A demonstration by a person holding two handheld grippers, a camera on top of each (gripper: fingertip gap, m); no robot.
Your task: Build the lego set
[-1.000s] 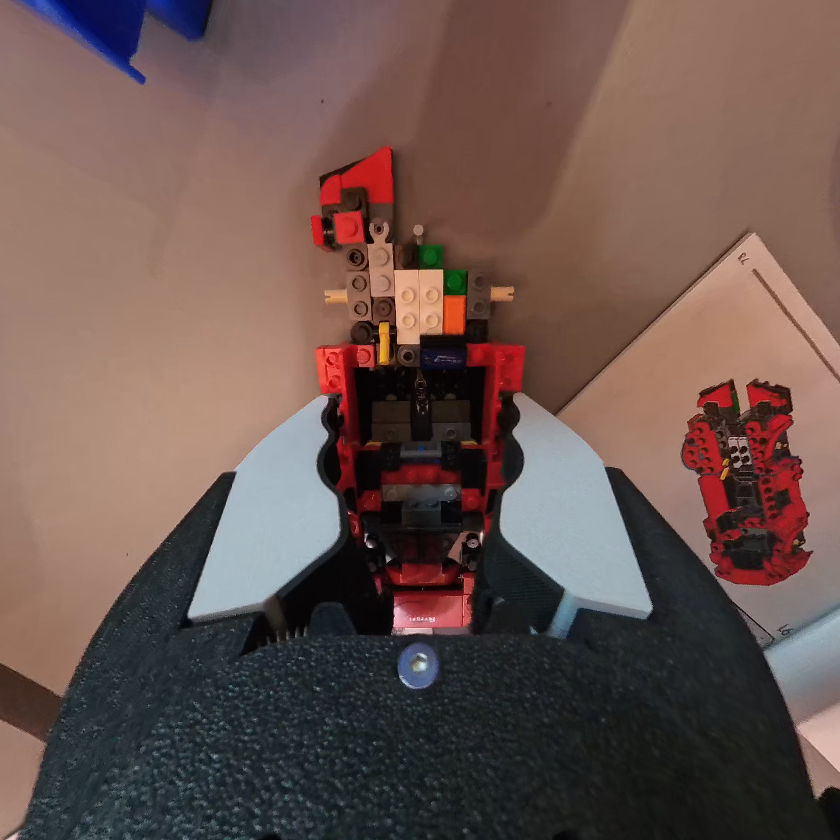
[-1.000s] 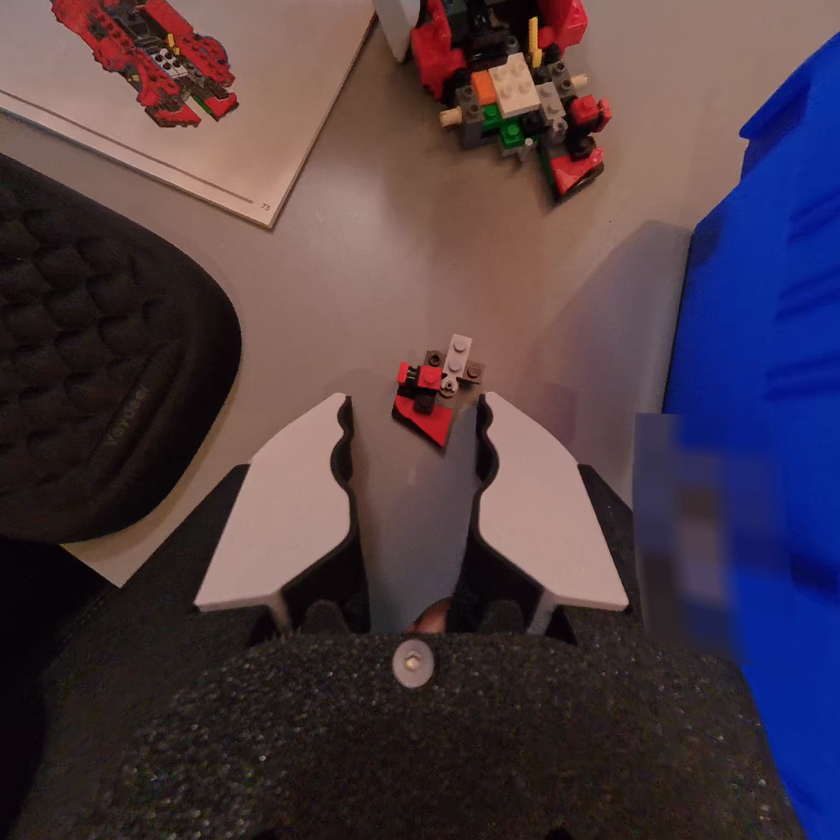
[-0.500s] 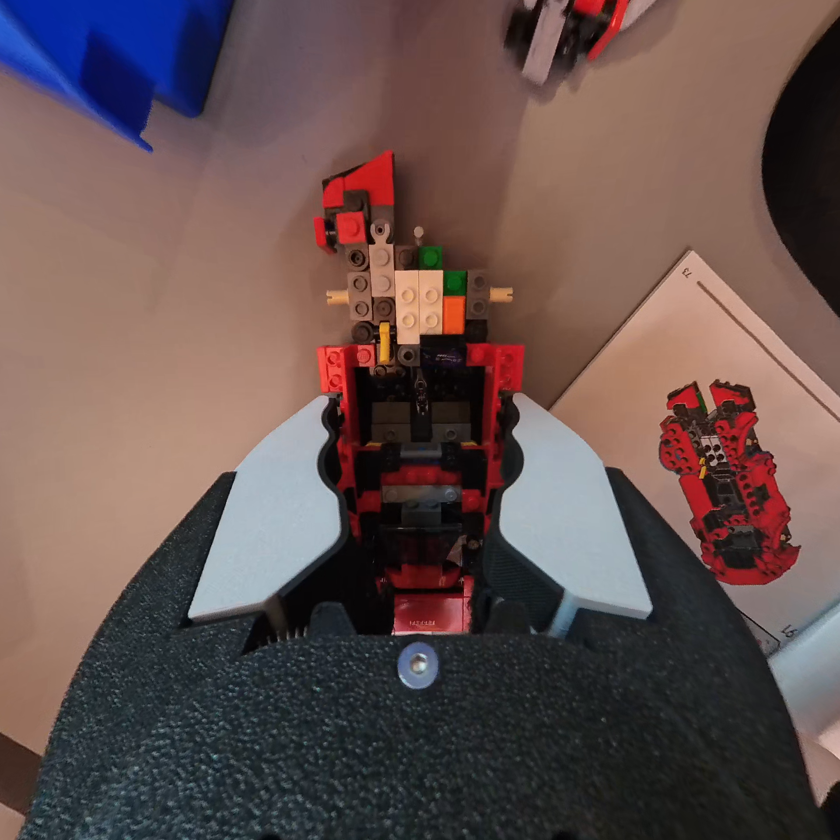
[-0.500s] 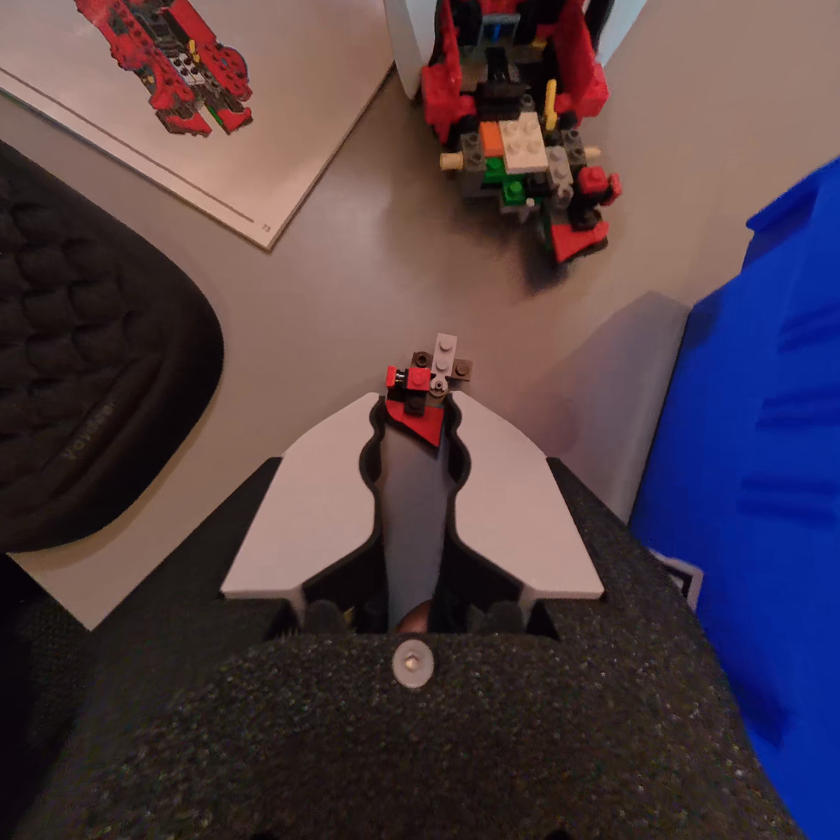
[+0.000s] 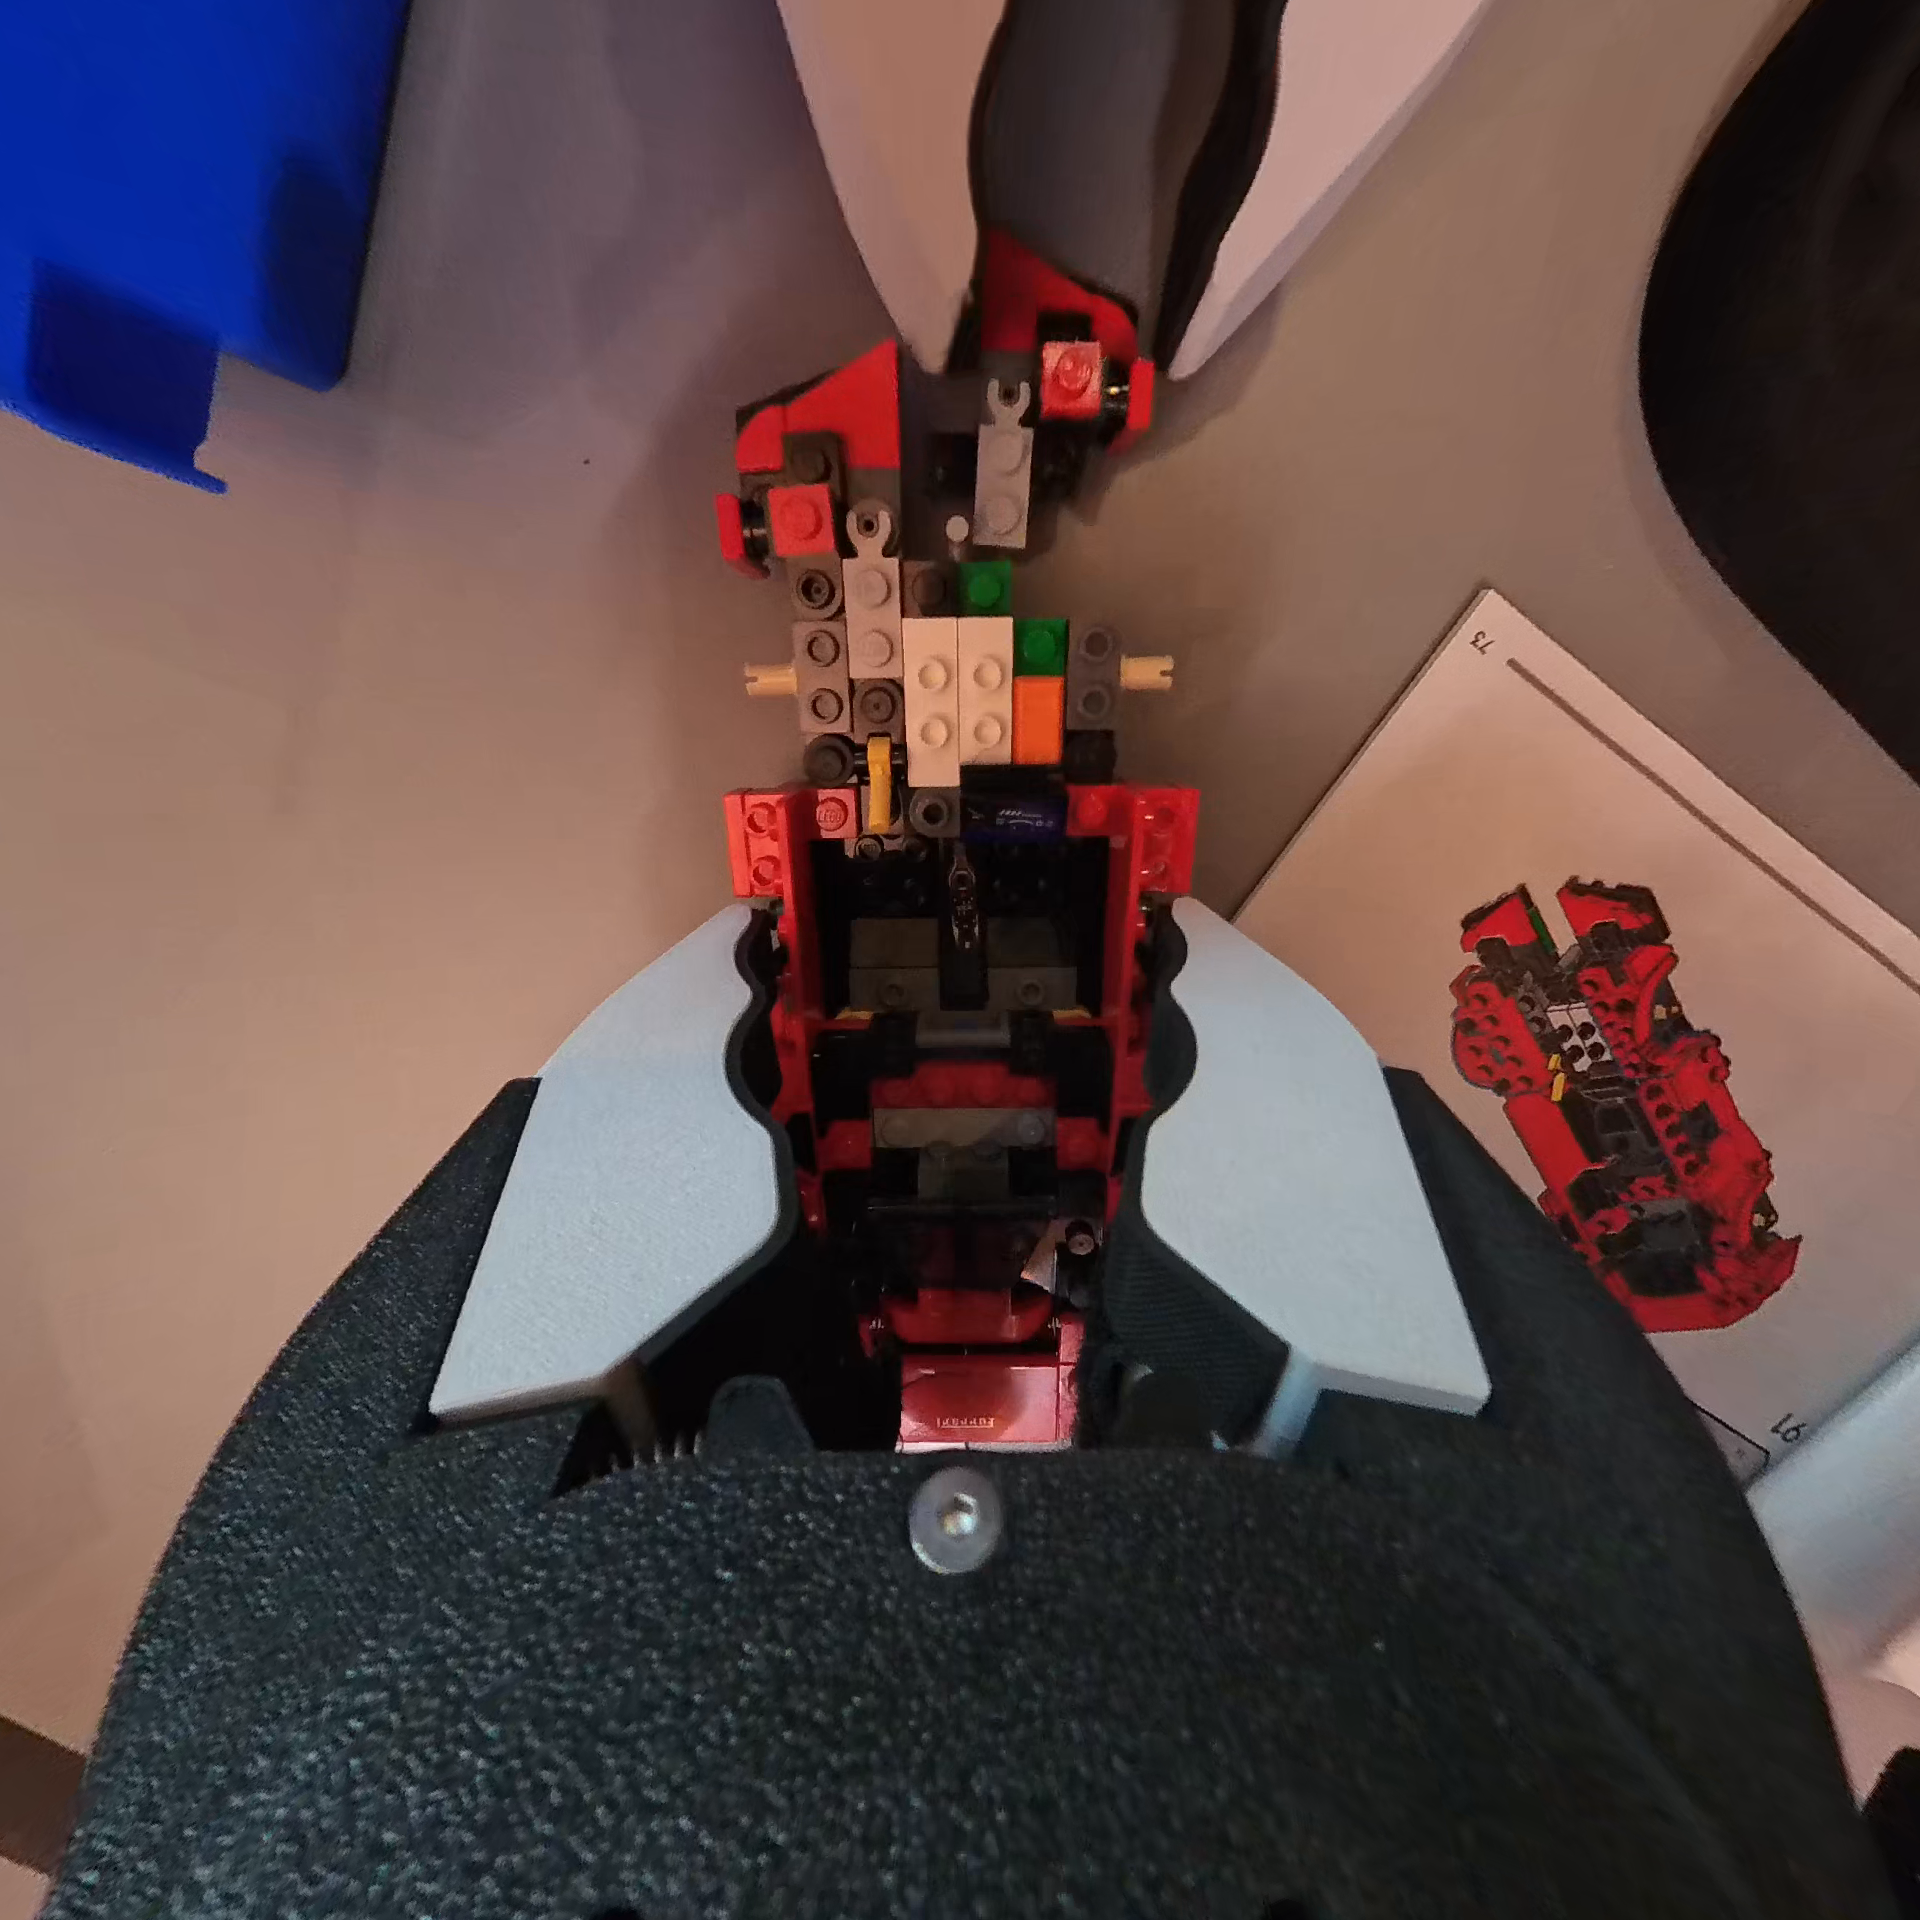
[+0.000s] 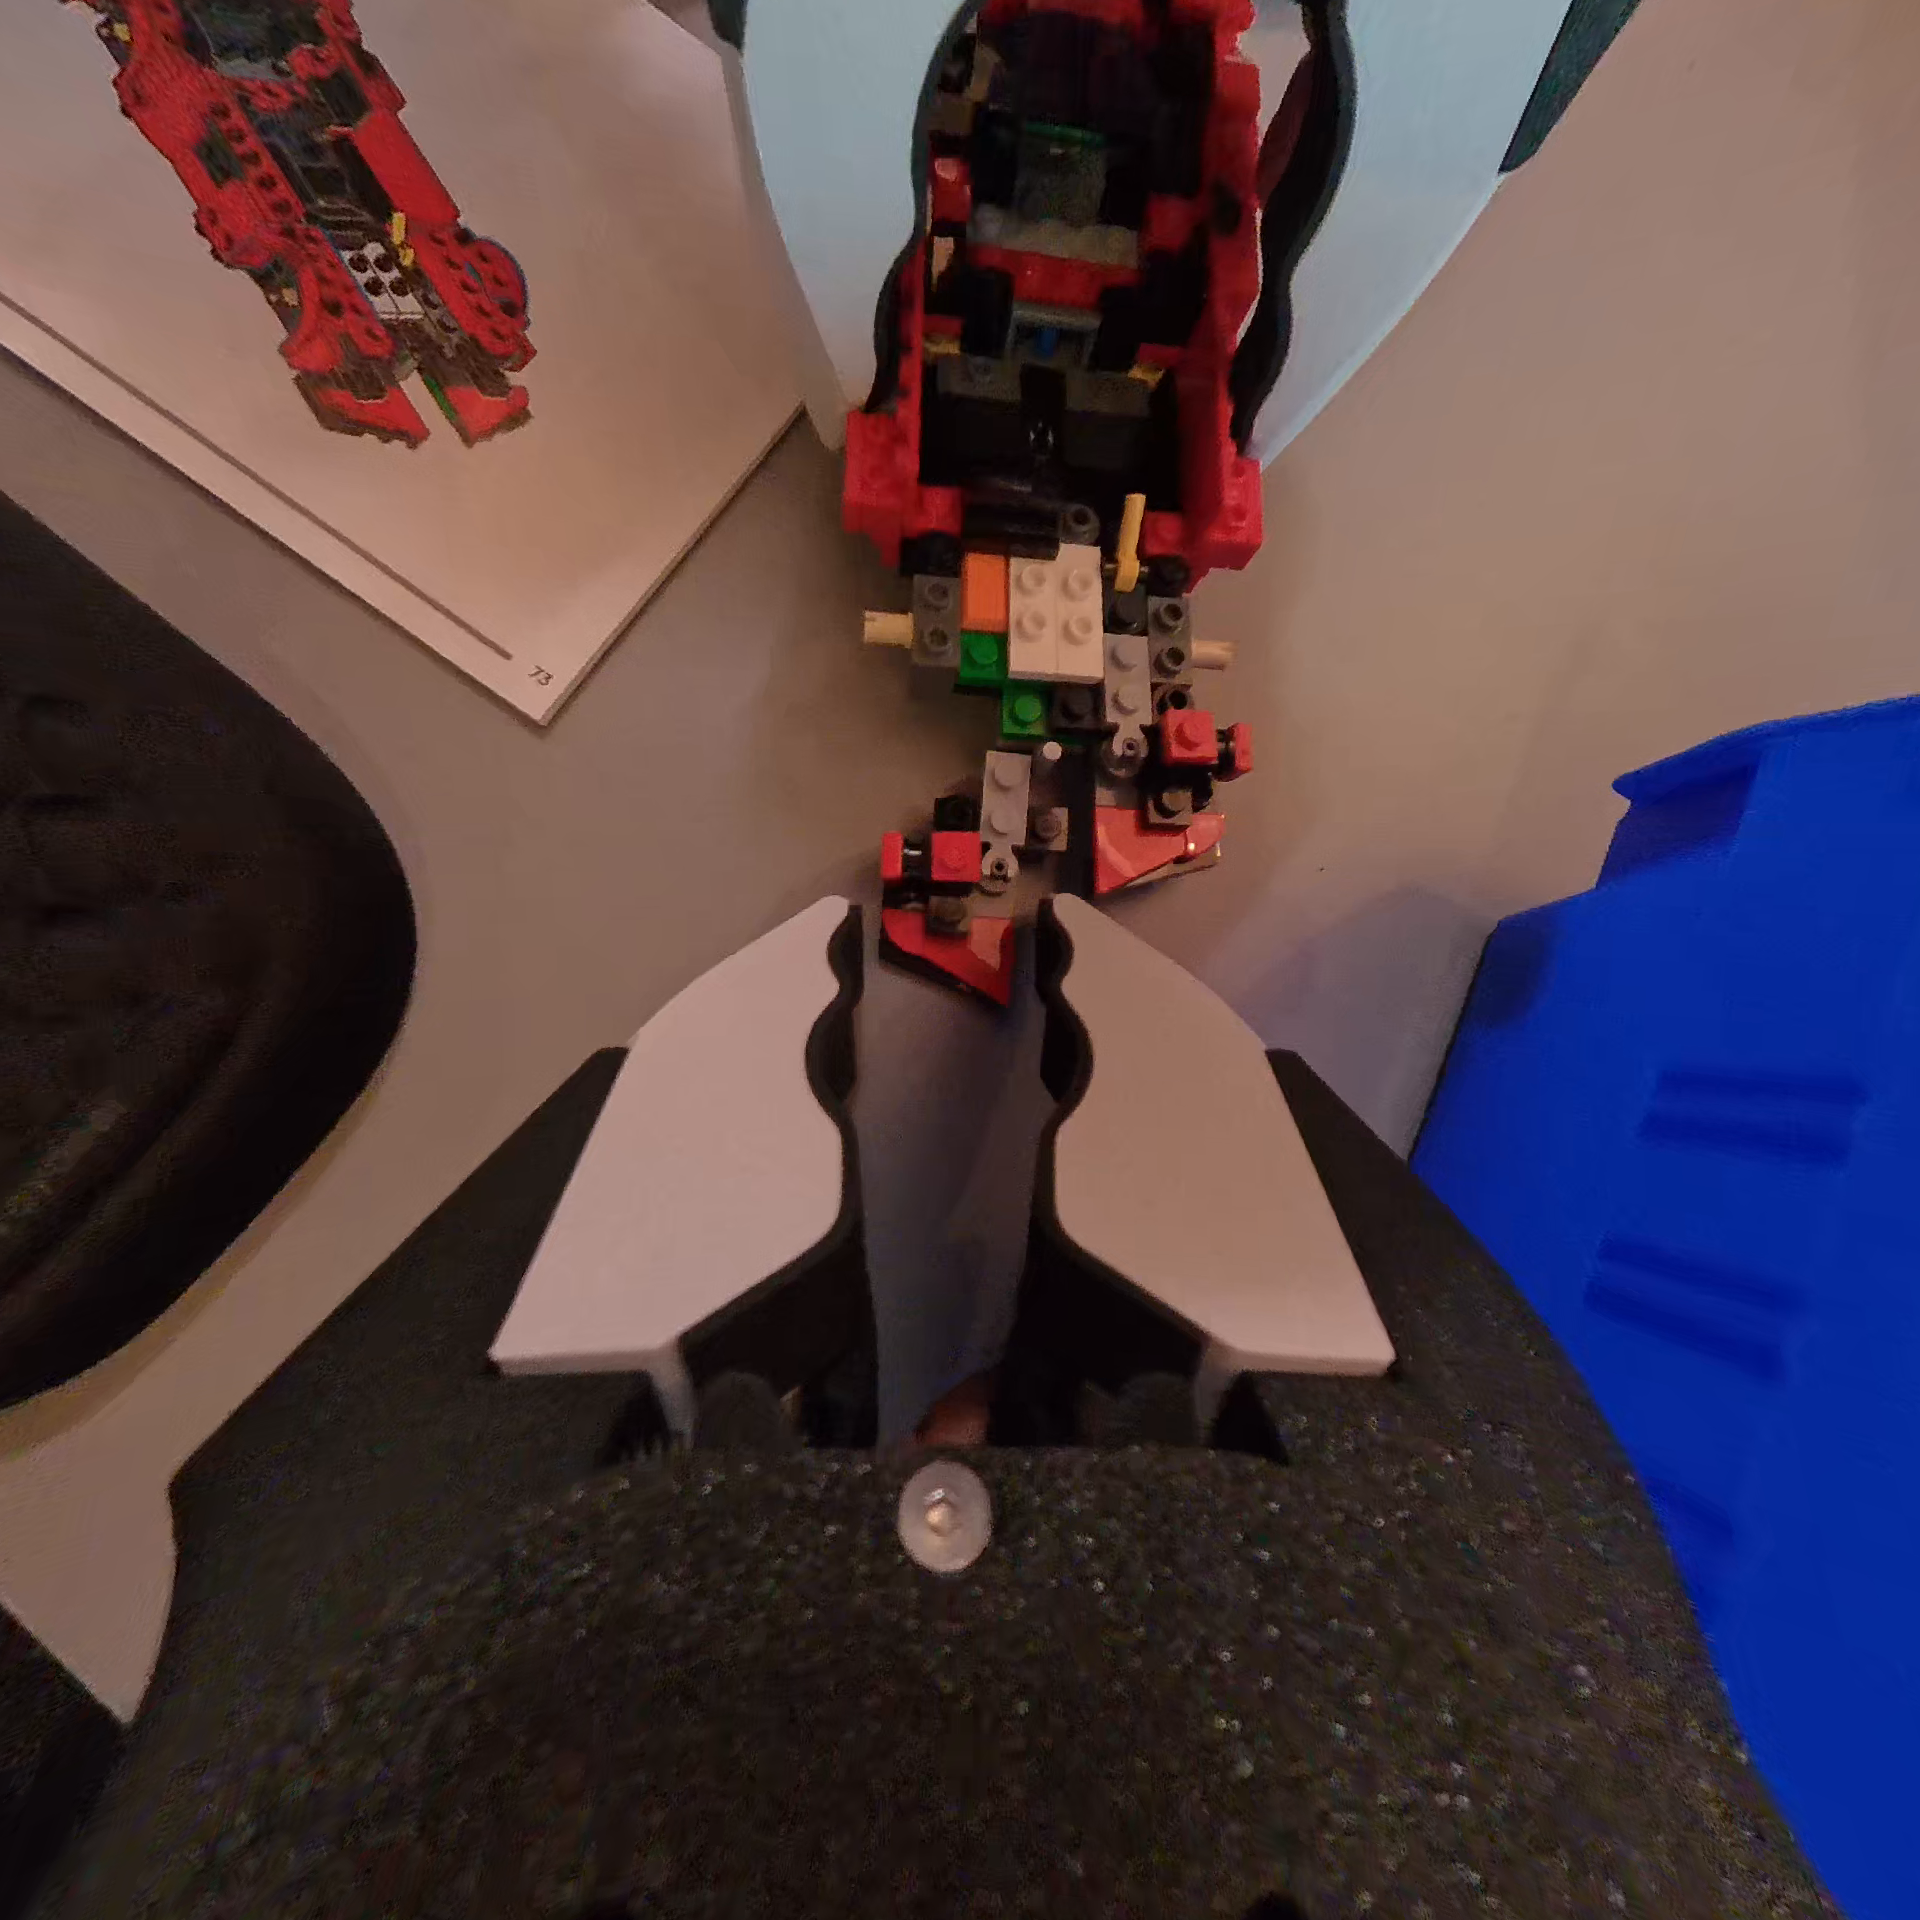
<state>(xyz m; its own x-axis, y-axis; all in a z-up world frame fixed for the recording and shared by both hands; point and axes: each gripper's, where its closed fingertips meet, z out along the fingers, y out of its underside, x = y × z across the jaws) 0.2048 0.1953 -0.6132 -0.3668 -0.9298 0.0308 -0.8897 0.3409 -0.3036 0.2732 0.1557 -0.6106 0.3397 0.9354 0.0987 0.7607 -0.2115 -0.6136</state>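
My left gripper [image 5: 961, 1023] has its jaws clamped on both sides of the red car [image 5: 961, 935], which sits on the grey surface [image 5: 364, 831] beside the manual [image 5: 1558, 1039]. My right gripper [image 6: 948, 940] jaws pinch the small red-and-grey piece [image 6: 951, 904], pressed against the car's studded end, next to its matching wing [image 6: 1148, 847]. Blue bin [image 6: 1714, 1143] at the surface's edge, black pad [image 6: 156, 987] by the manual.
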